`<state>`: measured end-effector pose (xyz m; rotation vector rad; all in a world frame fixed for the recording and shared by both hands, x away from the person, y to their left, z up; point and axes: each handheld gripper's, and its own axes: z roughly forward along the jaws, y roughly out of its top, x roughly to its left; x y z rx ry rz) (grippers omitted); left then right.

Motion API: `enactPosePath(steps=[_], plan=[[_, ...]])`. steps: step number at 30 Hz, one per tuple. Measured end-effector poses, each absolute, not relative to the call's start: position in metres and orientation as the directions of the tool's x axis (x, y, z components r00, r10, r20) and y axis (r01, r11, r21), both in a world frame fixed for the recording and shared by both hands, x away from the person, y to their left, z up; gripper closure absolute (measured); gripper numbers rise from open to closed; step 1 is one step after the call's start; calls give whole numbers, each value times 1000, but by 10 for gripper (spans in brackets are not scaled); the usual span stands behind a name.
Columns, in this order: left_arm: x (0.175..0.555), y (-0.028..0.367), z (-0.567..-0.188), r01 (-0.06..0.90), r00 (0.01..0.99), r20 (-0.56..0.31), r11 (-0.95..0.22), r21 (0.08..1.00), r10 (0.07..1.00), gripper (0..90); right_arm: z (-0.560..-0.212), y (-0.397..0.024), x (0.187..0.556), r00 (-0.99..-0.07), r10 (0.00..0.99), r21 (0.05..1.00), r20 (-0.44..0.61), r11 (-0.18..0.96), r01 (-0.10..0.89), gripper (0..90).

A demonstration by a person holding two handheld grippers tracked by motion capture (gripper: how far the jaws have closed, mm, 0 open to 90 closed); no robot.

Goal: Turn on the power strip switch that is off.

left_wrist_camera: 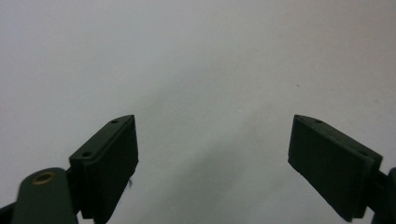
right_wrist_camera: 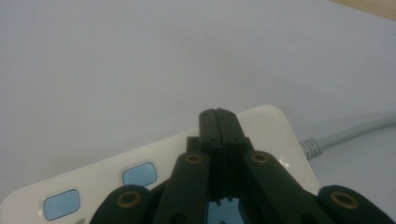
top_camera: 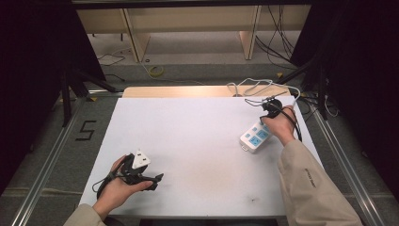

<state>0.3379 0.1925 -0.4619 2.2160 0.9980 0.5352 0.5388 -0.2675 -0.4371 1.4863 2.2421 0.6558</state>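
Seen from above: a white table top (top_camera: 197,141) with two hand-held grippers well apart. At right of centre in the high view, a white power strip (top_camera: 255,136) with pale blue socket faces, lying flat and slanted, its grey-white cable (top_camera: 254,84) looping off toward the upper right edge. Right gripper (top_camera: 269,107) resting on the strip's far end, jaws fully closed against each other, nothing between them; in the right gripper view, closed black tips (right_wrist_camera: 218,114) lying over the strip's rounded white corner (right_wrist_camera: 275,122), two blue rocker-like patches at lower left. Likely step: pressing down to steady the strip; best done with light, straight-down pressure near the cable end, avoiding a sideways push that would slide it. Left gripper (top_camera: 155,181) at lower left of the high view, jaws spread wide and empty, hovering over bare table in the left gripper view (left_wrist_camera: 212,154).
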Motion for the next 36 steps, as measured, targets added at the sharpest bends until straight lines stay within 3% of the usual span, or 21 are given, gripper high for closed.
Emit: enactPosePath(steps=[36], plan=[[337,192,-462,509,630,101,-508,695,770,156,-438,-264,542,-388,919,523,-73,366,769,900]])
